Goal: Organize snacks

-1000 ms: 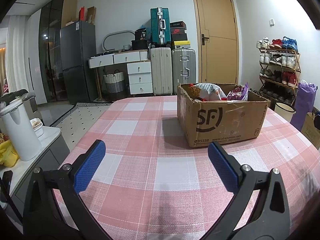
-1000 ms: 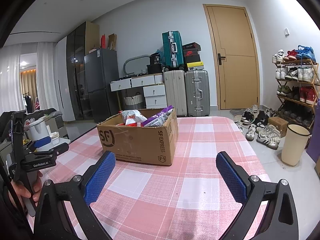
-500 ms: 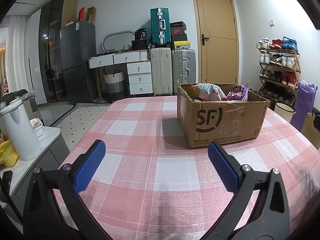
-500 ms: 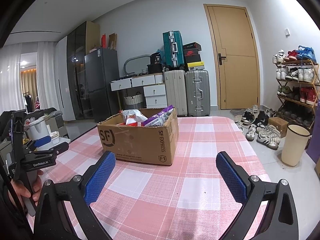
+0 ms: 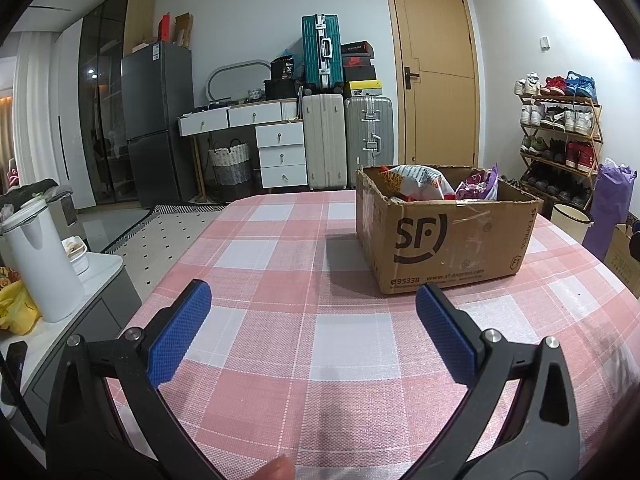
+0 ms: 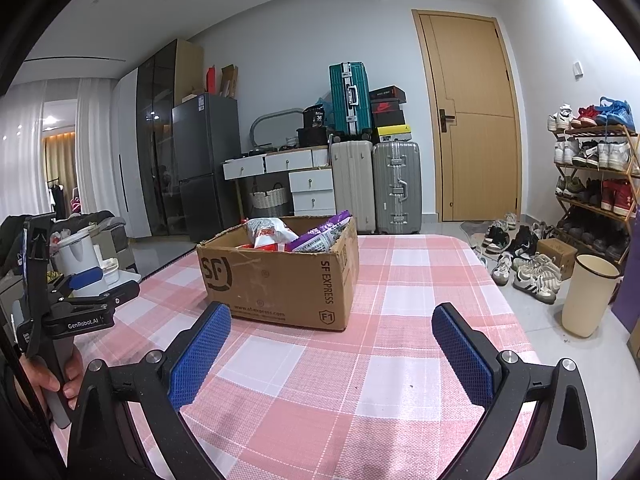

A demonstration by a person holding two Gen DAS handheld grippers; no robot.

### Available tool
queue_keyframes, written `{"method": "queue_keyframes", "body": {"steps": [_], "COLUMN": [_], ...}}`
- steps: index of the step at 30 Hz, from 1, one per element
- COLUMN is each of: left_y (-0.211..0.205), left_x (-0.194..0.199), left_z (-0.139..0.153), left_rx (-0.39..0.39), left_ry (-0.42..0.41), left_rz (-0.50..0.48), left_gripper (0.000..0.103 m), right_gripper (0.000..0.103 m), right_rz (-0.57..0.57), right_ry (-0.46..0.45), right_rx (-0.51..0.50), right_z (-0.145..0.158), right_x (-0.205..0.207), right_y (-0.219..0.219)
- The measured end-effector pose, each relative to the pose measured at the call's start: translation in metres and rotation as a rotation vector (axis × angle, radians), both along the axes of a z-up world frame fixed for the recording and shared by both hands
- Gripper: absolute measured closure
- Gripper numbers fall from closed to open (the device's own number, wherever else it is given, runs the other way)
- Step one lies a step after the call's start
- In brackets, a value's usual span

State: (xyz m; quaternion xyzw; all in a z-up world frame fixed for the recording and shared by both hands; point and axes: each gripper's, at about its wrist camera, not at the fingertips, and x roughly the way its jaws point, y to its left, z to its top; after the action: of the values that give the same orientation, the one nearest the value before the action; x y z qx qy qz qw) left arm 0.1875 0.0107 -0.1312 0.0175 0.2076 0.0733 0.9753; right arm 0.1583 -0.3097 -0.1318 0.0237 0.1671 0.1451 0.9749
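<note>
left blue-padded gripper [image 5: 313, 304] spread wide, empty | right blue-padded gripper [image 6: 331, 330] likewise | brown cardboard box [image 6: 280, 280] of snack bags [image 6: 266, 232] on pink checked tablecloth [image 6: 400, 280]

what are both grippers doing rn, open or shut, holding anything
Left gripper: open, holding nothing, above the checked tablecloth.
Right gripper: open, holding nothing, short of the cardboard box.

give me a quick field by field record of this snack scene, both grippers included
surface: table with pink and white checked cloth
container: open brown cardboard box printed SF, standing on the cloth
contents: white and red snack bag; purple snack bag
left gripper: open, empty, short of the box
right gripper: open, empty, short of the box
loose snacks on cloth: none visible
</note>
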Motion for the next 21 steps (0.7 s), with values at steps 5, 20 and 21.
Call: {"method": "queue_keyframes", "body": {"steps": [5, 20, 21], "left_y": [-0.0007, -0.0001, -0.0002], "left_x": [0.0004, 0.0017, 0.0017], "left_z": [0.0002, 0.0013, 0.0012], "left_rx": [0.002, 0.001, 0.001], "left_ry": [-0.001, -0.001, -0.001], "left_rz": [-0.008, -0.018, -0.018], "left_gripper": [0.001, 0.001, 0.001], "right_gripper": [0.001, 0.001, 0.001], "right_rz": [-0.002, -0.001, 0.000], "right_ry": [0.001, 0.000, 0.000], "right_rx": [0.005, 0.002, 0.002], "right_z": [0.0004, 0.0001, 0.0001], "right_x": [0.0002, 0.0006, 0.0007], "right_y": [0.0007, 0.0005, 0.0003]}}
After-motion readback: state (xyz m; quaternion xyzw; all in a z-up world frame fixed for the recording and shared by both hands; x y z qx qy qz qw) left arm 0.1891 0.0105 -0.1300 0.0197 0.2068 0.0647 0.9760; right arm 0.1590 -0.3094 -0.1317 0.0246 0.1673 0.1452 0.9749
